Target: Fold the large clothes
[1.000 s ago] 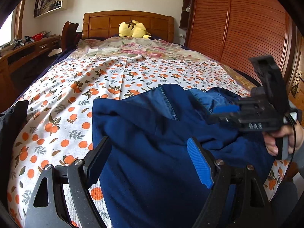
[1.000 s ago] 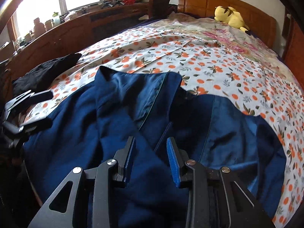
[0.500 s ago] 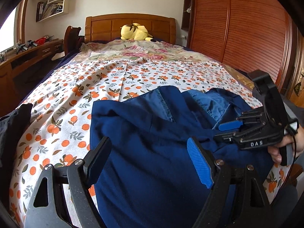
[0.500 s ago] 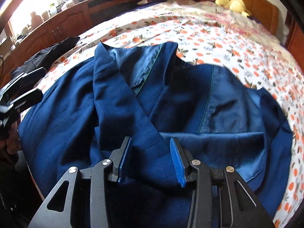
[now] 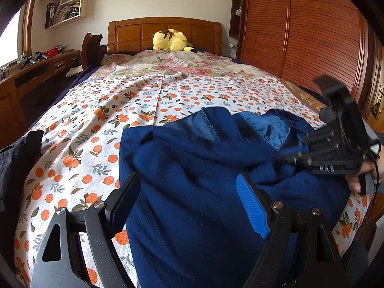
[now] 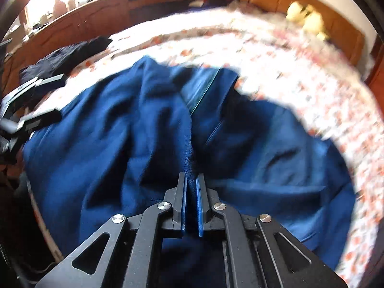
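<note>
Jacket (image 6: 148, 129), navy, on bed (image 5: 134, 96): your right claw (image 6: 191, 187), parted a moment ago, now pinches a front fold; left claw (image 5: 189, 204) stays wide; folding begins.

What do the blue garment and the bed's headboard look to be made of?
Blue garment: a matte woven cloth, apparently, with fine surface texture and soft folds; its lighter inner lining looks smoother and slightly shiny. Headboard: wood, glossy varnish, visible panels.

— Where is the jacket (image 5: 199, 180) lying?
— On the bedsheet (image 5: 134, 100), lower centre of the frame, with the plush toy (image 5: 171, 40) sitting behind it at the headboard (image 5: 134, 32).
</note>
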Action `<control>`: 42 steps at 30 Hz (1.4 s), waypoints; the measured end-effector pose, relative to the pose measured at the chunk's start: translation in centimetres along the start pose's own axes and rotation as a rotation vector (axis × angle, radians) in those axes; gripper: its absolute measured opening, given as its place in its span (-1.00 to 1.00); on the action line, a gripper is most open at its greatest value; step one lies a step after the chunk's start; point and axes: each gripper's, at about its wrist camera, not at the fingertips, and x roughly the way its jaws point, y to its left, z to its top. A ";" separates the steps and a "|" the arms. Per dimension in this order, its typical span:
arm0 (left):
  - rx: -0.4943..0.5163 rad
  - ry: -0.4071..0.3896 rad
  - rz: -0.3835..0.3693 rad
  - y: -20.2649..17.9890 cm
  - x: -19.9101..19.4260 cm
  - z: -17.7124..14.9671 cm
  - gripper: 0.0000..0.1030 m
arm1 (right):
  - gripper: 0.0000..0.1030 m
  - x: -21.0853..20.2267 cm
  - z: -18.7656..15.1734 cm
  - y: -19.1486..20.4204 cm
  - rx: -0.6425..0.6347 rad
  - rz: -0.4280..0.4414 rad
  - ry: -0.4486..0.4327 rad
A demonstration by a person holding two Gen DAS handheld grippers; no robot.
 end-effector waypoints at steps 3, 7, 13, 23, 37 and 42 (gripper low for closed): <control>-0.008 -0.011 -0.003 0.3 -0.3 0.2 0.59 | -0.88 -0.3 2.3 -1.0 -0.010 -0.086 -0.049; -0.014 -0.009 0.000 0.6 -0.2 0.1 0.60 | -0.88 1.3 5.3 -2.0 -0.044 -0.206 -0.071; -0.008 -0.007 0.001 0.5 -0.1 0.1 0.59 | -0.87 5.0 7.3 -2.7 -0.067 -0.284 -0.075; -0.004 -0.029 -0.025 -0.8 -0.1 0.8 0.60 | -0.12 2.3 7.5 -4.8 0.040 -0.298 -0.140; 0.035 -0.038 -0.072 -5.7 1.7 1.8 0.60 | -0.08 -0.7 -1.5 -16.4 0.257 -0.357 -0.044; 0.042 -0.026 -0.077 -6.8 2.7 1.9 0.60 | -0.08 1.9 -2.1 -18.4 0.311 -0.337 0.005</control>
